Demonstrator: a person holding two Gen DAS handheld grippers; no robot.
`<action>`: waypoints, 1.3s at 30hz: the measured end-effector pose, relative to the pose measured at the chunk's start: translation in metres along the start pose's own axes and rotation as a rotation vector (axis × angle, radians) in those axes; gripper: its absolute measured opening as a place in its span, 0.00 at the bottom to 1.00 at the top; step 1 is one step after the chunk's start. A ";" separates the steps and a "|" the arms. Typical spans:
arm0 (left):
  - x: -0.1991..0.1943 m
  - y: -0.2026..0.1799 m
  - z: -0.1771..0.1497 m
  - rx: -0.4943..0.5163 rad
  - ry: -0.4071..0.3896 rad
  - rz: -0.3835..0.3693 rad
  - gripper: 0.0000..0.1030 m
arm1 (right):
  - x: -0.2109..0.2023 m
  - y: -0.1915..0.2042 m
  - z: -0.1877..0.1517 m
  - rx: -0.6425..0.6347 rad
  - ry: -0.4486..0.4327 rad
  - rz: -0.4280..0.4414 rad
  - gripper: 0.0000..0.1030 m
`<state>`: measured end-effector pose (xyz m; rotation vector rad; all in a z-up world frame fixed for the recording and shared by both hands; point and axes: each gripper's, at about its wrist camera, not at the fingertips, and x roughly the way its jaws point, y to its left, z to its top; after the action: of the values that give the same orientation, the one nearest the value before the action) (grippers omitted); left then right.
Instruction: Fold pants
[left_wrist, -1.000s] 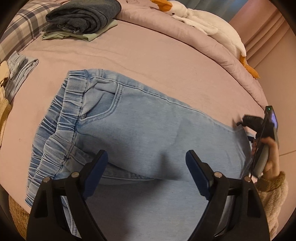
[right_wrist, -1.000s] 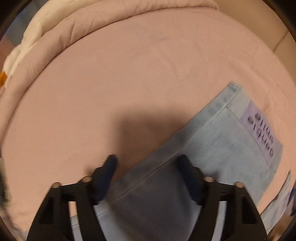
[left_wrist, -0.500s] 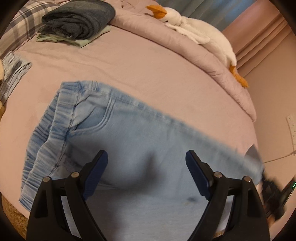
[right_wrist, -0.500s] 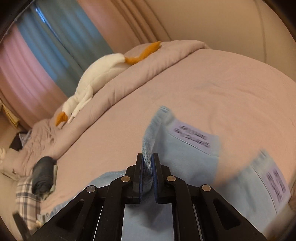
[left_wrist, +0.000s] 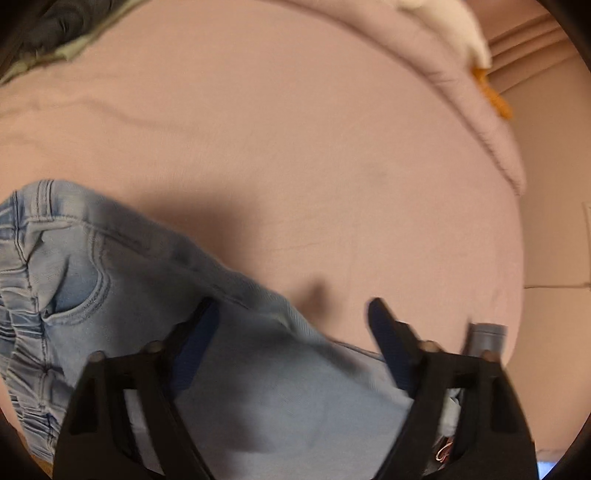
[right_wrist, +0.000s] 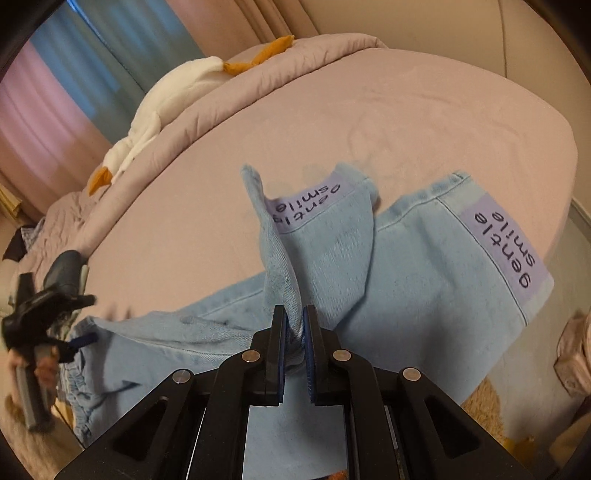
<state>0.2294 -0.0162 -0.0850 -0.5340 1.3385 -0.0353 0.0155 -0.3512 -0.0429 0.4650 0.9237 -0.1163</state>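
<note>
pale blue denim pants (right_wrist: 406, 280) lie across the pink bed (right_wrist: 332, 122), waistband toward the left hand-held gripper (left_wrist: 291, 325), which hovers over the hip with its fingers spread wide, gripping nothing; a hand (right_wrist: 40, 365) holds it low at the bed's edge, though that side is blurred. the right hand-held gripper (right_wrist: 294, 332) is clamped on a lifted fold of one leg, near its hem. lilac patches on both cuffs read "gentle smile" (right_wrist: 506, 251).

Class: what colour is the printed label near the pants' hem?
Lilac label with dark lettering, clearest in right wrist view.
</note>
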 end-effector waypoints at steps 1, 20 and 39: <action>0.006 0.004 0.001 -0.012 0.008 0.024 0.22 | -0.004 -0.004 -0.004 -0.004 -0.002 0.001 0.10; -0.139 0.050 -0.170 0.229 -0.284 -0.224 0.10 | -0.073 0.035 0.045 -0.130 -0.264 0.058 0.10; -0.106 0.125 -0.184 -0.052 -0.198 -0.122 0.53 | 0.016 0.033 -0.008 -0.392 0.010 -0.347 0.56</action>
<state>-0.0027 0.0646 -0.0603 -0.6459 1.1148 -0.0470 0.0286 -0.3164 -0.0486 -0.0606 1.0026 -0.2425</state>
